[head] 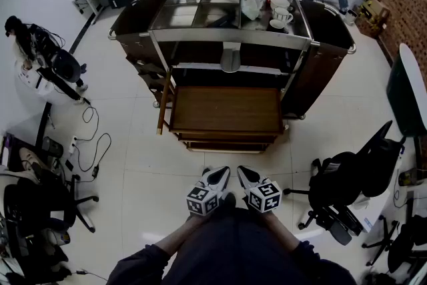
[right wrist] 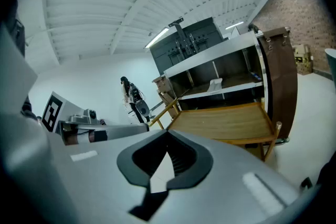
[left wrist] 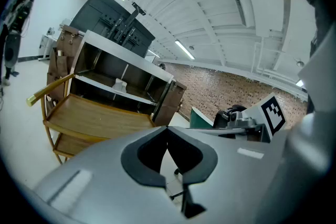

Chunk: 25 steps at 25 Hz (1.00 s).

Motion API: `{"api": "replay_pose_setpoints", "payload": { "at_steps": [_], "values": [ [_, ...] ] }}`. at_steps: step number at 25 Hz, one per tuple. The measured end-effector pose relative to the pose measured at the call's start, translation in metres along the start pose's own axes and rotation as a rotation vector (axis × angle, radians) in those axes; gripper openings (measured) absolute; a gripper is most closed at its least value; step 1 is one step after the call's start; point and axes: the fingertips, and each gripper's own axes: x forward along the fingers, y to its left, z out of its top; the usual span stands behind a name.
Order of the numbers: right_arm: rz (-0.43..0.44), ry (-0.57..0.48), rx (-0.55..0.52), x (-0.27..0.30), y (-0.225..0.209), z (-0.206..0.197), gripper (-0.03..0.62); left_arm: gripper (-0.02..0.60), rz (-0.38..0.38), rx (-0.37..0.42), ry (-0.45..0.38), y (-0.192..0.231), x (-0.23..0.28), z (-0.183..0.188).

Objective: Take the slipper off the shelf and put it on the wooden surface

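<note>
A pale slipper [head: 230, 58] lies on the middle shelf of a dark service cart [head: 327, 30], sole up toward me. Below it the wooden surface [head: 227, 109] juts out at the front. Both grippers hang side by side low in the head view, well short of the cart. My left gripper [head: 218, 175] and my right gripper [head: 244, 175] have their jaws together with nothing held. The left gripper view shows the slipper [left wrist: 121, 84] beyond its shut tips [left wrist: 167, 128] and the wood [left wrist: 100, 115]. In the right gripper view the slipper [right wrist: 214, 84] sits above the wood [right wrist: 226, 120], past shut tips [right wrist: 168, 132].
White cups [head: 280, 10] and a cloth [head: 251, 5] sit on the cart top. Black office chairs [head: 350, 187] stand at the right, another chair [head: 30, 203] and floor cables [head: 90, 143] at the left. A person [head: 33, 50] stands far left.
</note>
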Motion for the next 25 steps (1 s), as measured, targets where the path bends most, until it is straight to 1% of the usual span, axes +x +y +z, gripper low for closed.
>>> {"api": "replay_pose_setpoints", "payload": {
  "at_steps": [3, 6, 10, 12, 15, 17, 19, 20, 21, 23, 25],
  "values": [
    [0.012, -0.006, 0.011, 0.003, -0.001, 0.002, 0.002, 0.006, -0.002, -0.019, 0.013, 0.004, -0.001, -0.001],
    [0.041, -0.026, 0.023, 0.005, -0.001, 0.008, 0.002, 0.006, -0.007, -0.02, 0.016, 0.006, -0.002, 0.0],
    [0.088, -0.05, 0.004, 0.01, 0.001, 0.016, 0.002, 0.006, -0.003, -0.007, -0.01, 0.014, -0.003, 0.007],
    [0.073, -0.036, -0.017, 0.015, -0.002, 0.016, 0.002, 0.007, -0.001, -0.004, -0.014, 0.018, -0.004, 0.01],
    [0.057, -0.022, -0.03, 0.025, -0.008, 0.02, 0.002, 0.017, -0.009, 0.007, 0.005, 0.02, -0.005, 0.011],
    [0.051, -0.011, -0.035, 0.034, -0.013, 0.024, 0.002, 0.017, -0.012, 0.033, 0.014, 0.023, -0.006, 0.009],
    [0.047, 0.003, -0.043, 0.048, -0.022, 0.031, 0.005, 0.017, -0.022, 0.075, 0.015, 0.028, -0.007, 0.007],
    [0.048, 0.013, -0.05, 0.057, -0.028, 0.036, 0.076, 0.017, -0.033, 0.089, 0.013, 0.029, -0.007, 0.008],
    [0.05, 0.024, -0.061, 0.066, -0.034, 0.041, 0.114, 0.017, -0.041, 0.096, 0.013, 0.031, -0.006, 0.009],
    [0.052, 0.037, -0.094, 0.087, -0.047, 0.054, 0.114, 0.017, -0.044, 0.099, 0.024, 0.038, -0.005, 0.009],
    [0.052, 0.042, -0.134, 0.114, -0.061, 0.07, 0.115, 0.017, -0.029, 0.098, 0.038, 0.052, -0.006, 0.009]
  ]
}}
